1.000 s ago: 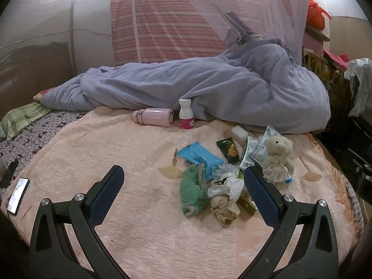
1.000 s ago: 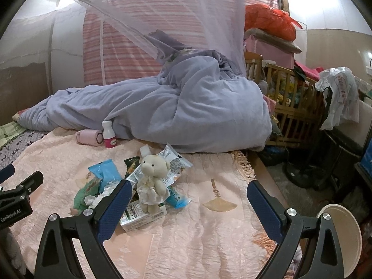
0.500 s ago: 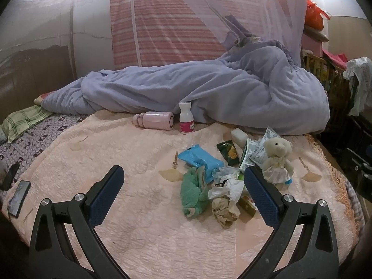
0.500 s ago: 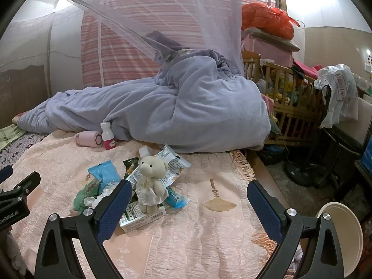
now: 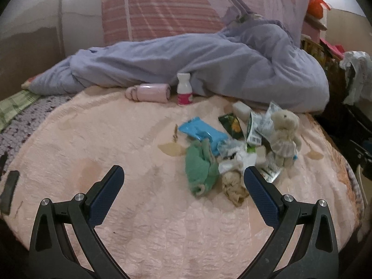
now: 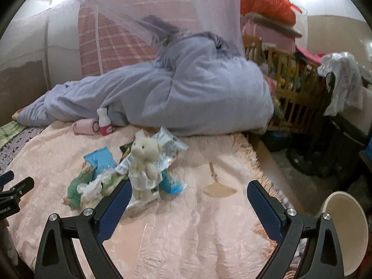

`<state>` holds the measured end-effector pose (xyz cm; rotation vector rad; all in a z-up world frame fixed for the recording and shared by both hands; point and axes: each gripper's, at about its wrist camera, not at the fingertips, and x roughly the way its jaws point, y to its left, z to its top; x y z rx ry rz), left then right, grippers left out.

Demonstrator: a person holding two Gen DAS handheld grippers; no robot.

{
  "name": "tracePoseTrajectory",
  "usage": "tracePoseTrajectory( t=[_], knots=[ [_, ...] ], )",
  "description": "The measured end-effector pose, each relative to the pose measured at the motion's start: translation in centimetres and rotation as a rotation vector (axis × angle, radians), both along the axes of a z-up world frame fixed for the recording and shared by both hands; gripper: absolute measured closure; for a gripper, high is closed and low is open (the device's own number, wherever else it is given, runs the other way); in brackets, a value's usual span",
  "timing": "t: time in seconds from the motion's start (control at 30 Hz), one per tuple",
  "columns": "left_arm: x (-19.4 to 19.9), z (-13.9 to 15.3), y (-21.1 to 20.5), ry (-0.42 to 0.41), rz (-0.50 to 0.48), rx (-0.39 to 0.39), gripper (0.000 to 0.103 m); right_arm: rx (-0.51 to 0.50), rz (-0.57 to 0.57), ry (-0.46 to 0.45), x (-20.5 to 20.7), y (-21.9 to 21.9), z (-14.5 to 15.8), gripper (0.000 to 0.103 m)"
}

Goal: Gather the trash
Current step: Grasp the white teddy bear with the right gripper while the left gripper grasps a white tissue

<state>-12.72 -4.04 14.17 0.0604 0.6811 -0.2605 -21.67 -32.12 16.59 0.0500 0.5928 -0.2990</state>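
A heap of trash lies on the pink bedspread (image 5: 116, 153): a crumpled brown paper ball (image 5: 233, 186), white tissue (image 5: 234, 162), a blue wrapper (image 5: 201, 133), a dark green sachet (image 5: 231, 123) and clear printed wrappers (image 5: 258, 127). A green cloth (image 5: 201, 169) and a small teddy bear (image 5: 284, 134) sit among them. My left gripper (image 5: 183, 176) is open, above the bedspread, just short of the heap. My right gripper (image 6: 189, 190) is open and empty; the bear (image 6: 145, 162) and a blue wrapper (image 6: 100, 159) lie ahead of its left finger.
A pink flask (image 5: 148, 92) lies beside an upright white and pink bottle (image 5: 184, 92) against a lilac duvet (image 5: 209, 65). A cream bin (image 6: 344, 227) stands off the bed at right. A wooden cot (image 6: 290, 81) and clutter fill the right side. A phone (image 5: 9, 190) lies at left.
Both grippers have moved forward and closer to the heap; the trash and bear now look larger. Both stay open and nothing on the bed has moved.
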Motion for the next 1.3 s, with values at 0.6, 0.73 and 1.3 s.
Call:
tracePoseTrajectory(
  t=[0.6,0.73,1.3],
  knots=[
    [3.1,-4.1,-6.2,0.153,-0.257,0.032,0.033,0.224,0.226,0.222,14.6,0.4,-6.2,0.057],
    [4.5,-4.6,-8.0,0.145,-0.271,0.043,0.033,0.284,0.24,0.218,15.8,0.1,-7.4,0.075],
    [6.3,-0.7,-8.1,0.278,-0.368,-0.144,0.098,0.318,0.25,0.041,3.9,-4.7,-0.4,0.08]
  ],
)
